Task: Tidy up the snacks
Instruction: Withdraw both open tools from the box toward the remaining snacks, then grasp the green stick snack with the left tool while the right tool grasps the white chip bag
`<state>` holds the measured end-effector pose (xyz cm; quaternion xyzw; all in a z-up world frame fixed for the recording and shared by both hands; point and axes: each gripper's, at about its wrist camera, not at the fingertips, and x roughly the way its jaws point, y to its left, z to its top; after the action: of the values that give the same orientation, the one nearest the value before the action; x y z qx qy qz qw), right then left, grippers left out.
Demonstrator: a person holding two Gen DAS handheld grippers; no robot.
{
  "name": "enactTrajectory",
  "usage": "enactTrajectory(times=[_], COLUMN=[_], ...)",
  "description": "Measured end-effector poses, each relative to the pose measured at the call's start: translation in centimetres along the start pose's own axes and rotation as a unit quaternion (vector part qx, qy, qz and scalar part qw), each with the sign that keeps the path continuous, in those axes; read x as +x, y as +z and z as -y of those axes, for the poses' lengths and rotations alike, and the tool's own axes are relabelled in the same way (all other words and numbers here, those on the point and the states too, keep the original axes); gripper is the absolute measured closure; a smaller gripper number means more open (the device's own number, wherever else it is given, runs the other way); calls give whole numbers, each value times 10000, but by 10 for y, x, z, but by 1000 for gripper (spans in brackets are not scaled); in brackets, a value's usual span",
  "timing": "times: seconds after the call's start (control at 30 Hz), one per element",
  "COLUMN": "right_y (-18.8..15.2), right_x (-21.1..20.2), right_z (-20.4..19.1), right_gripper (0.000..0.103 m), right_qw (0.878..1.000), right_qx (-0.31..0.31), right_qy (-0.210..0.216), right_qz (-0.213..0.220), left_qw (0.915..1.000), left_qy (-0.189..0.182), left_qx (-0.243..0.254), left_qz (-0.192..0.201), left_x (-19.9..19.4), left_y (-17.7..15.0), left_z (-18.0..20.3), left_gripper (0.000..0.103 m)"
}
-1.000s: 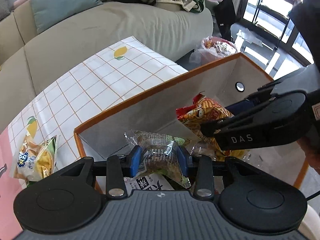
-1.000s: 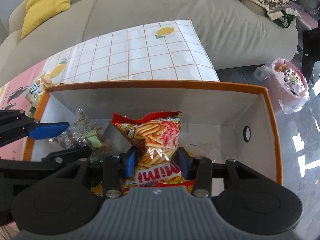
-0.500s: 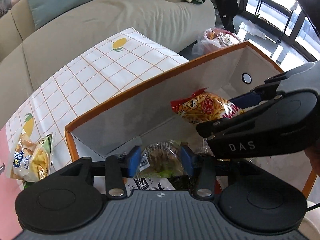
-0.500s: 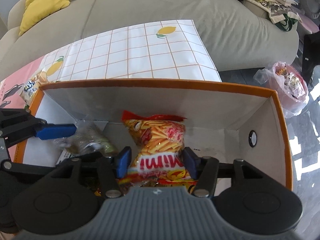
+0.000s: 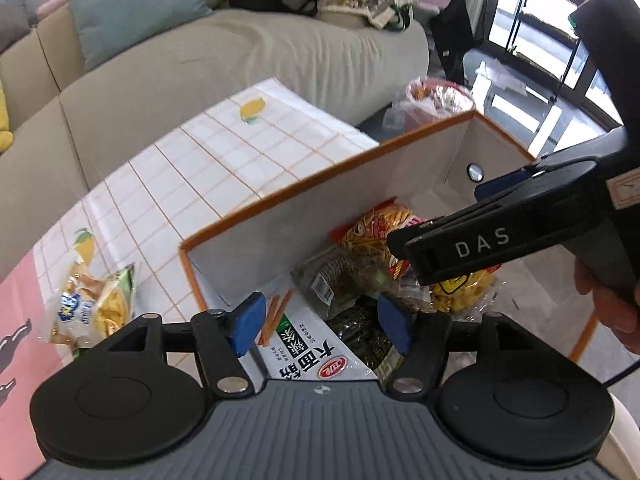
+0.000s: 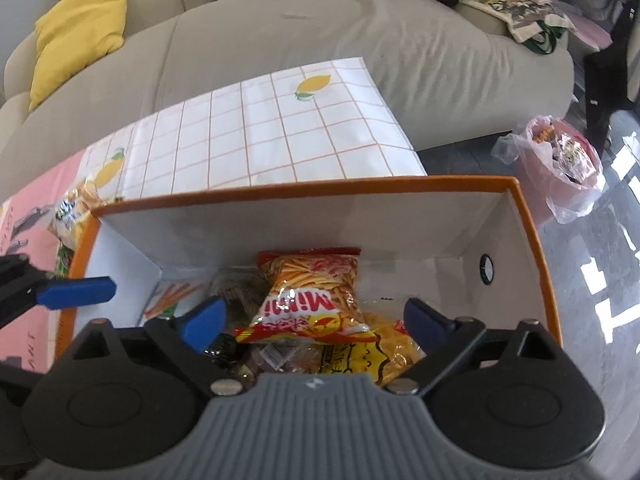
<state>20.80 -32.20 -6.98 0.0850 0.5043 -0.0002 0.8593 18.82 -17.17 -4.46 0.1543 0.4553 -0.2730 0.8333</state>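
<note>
An orange-rimmed white box [image 6: 304, 188] [image 5: 320, 184] holds several snack packs. A red and yellow Mimi chips bag [image 6: 312, 300] lies on top of them, also in the left wrist view [image 5: 372, 232]. A clear pack of green-brown snacks [image 5: 336, 276] lies beside it on a white noodle pack [image 5: 304, 344]. My right gripper [image 6: 316, 320] is open above the Mimi bag, not touching it. My left gripper [image 5: 320, 320] is open over the box's left end, empty. A yellow-green snack bag [image 5: 92, 304] lies on the table outside the box.
The box stands on a lemon-print grid tablecloth [image 6: 260, 136] in front of a beige sofa [image 6: 320, 32]. A pink bin with a plastic bag [image 6: 560, 160] stands on the floor to the right. The right gripper body [image 5: 520, 232] crosses the left wrist view.
Both grippers opened. The left let go of the clear green-brown pack and the right let go of the Mimi bag; both packs now lie in the box. Both grippers drew back.
</note>
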Motion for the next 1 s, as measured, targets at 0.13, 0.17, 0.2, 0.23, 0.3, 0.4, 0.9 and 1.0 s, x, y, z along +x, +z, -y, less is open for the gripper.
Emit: enactTrajectory(times=[0.13, 0.17, 0.2, 0.23, 0.3, 0.4, 0.9, 1.0], right_y=[-4, -6, -8, -11, -16, -23, -23, -18], right_x=[-16, -21, -26, -32, -43, -58, -84, -75], right_z=[-7, -10, -13, -16, -24, -36, -141, -165], right_gripper=[9, 9, 9, 9, 9, 9, 12, 16], right_qw=[9999, 9998, 9997, 9995, 9987, 9965, 9819, 9781], right_qx=[62, 65, 72, 90, 160, 282, -939, -1296], right_qy=[37, 72, 110, 148, 264, 479, 1251, 1273], right_qz=[100, 147, 201, 263, 407, 621, 1073, 1017], left_qw=[9992, 9986, 9979, 9970, 9953, 9927, 9867, 9878], left_qy=[76, 102, 129, 156, 211, 282, 787, 806], left_qx=[-16, -44, -86, -133, -233, -371, -970, -1043], left_qz=[404, 518, 634, 746, 921, 1115, 1043, 835], left_x=[-30, -38, -46, -55, -71, -94, -157, -152], left_y=[-6, -7, -9, -11, -13, -16, -59, -66], left_z=[-4, -5, -7, -9, -13, -22, -116, -135], left_gripper=[27, 27, 27, 27, 27, 27, 27, 30])
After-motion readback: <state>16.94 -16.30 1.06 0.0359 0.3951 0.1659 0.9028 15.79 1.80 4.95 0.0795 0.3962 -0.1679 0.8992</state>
